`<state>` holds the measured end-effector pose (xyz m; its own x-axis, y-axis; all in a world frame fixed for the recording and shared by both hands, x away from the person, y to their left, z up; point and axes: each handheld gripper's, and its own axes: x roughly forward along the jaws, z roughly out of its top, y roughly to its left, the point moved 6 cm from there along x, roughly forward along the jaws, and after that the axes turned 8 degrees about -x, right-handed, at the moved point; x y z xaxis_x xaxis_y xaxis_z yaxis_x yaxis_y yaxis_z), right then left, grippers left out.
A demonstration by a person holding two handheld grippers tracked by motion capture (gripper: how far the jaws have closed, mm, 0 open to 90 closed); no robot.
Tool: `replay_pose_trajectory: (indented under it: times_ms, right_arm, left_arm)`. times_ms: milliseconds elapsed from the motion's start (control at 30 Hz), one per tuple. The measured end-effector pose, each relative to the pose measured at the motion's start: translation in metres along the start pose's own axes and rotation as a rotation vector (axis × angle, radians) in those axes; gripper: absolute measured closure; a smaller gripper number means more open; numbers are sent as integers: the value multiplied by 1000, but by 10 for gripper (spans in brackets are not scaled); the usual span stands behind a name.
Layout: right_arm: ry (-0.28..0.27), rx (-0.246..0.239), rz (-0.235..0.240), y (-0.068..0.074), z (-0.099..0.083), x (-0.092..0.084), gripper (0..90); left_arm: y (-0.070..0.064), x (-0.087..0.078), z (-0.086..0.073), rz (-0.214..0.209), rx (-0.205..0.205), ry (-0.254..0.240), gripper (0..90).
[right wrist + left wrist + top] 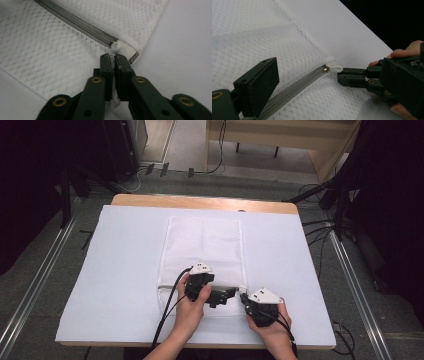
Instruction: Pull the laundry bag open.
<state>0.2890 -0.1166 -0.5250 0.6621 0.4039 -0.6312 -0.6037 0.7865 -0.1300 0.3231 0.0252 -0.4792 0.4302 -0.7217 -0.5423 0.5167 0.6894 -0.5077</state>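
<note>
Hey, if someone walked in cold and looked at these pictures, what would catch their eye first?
First, the white mesh zippered laundry bag lying flat mid-table on the white table cover. Next, at the bag's near right corner, the right gripper, shut on the small white zipper pull tab at the end of the grey zipper. The left gripper rests on the bag beside it.

White sheet [125, 285] covering a wooden table [200, 201], grey floor [35, 285] around it, metal rails [357, 285] either side, loose cables [315, 227] at the right
</note>
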Motion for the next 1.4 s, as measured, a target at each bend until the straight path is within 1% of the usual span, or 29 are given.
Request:
replay_pose_trajectory:
  times_ms: [33,100,133,200,233,267,300,333,367,400,433,467,533,567,600,667,700,733,767,800,833,933,1067,1100,1133,1200,1233,1267,1400]
  right_arm:
    - [2,8,8,0,0,0,900]
    - [-7,35,32,-3,0,0,900]
    - [-8,48,43,-3,0,0,900]
    - [-42,59,56,-5,1,-3,900]
    - [-58,52,54,-5,1,-4,900]
    - [-75,44,48,-5,3,-6,900]
    - [-83,39,46,-4,4,-7,900]
    - [-90,35,44,-4,5,-8,900]
    - [-95,34,45,-4,6,-8,900]
    - [-100,30,45,-4,7,-9,900]
    - [-109,28,45,-3,9,-9,900]
    - [-109,28,45,-3,9,-9,900]
    - [-121,21,47,-2,11,-10,900]
    - [-124,17,49,-1,11,-11,900]
    - [-134,5,45,1,13,-12,900]
    - [-140,1,43,2,14,-13,900]
    - [-140,1,43,2,14,-13,900]
    - [-142,-5,43,2,15,-14,900]
    - [-143,-6,43,2,15,-14,900]
    - [-145,-4,41,1,15,-14,900]
    - [-147,-4,40,1,15,-15,900]
    - [-154,-8,41,0,16,-15,900]
    - [-157,-3,41,0,16,-17,900]
    - [-158,-4,41,0,16,-17,900]
    - [-159,-5,40,0,17,-17,900]
    - [-164,-3,41,-1,17,-17,900]
    - [-164,-3,41,-1,17,-17,900]
    - [-167,0,41,-2,18,-18,900]
    - [-172,0,41,-2,19,-18,900]
  left_arm:
    - [0,3,0,13,1,5,29]
    - [-1,8,-1,56,2,15,106]
    - [-2,11,0,71,-4,19,145]
    - [-4,15,0,68,-13,25,140]
    - [-4,18,-1,80,-16,33,148]
    - [-4,20,0,85,-21,33,170]
    - [-5,22,0,86,-30,35,223]
    - [-5,23,0,79,-35,36,276]
    - [-6,24,0,71,-47,34,305]
    - [-6,24,0,71,-47,34,339]
    - [-6,25,1,60,-57,37,384]
    - [-5,25,1,44,-69,42,384]
    - [-5,27,2,19,-104,40,415]
    - [-4,27,2,14,-105,44,430]
    - [-3,28,2,10,-102,51,463]
    - [-3,28,1,8,-105,54,495]
    - [-2,28,0,2,-107,59,495]
    - [-2,29,0,-12,-115,62,540]
    - [-2,29,0,-27,-128,67,540]
    - [-1,29,0,-52,-144,69,581]
    - [-1,29,0,-63,-146,71,602]
    - [-1,29,0,-74,-146,80,650]
    - [1,27,-1,-72,-143,79,671]
    - [2,26,-1,-71,-144,73,671]
    - [4,25,0,-66,-152,57,679]
    - [5,25,-1,-78,-158,63,693]
    - [5,25,-1,-78,-158,63,701]
    - [5,25,-2,-85,-152,74,701]
    - [4,26,-2,-93,-159,79,760]
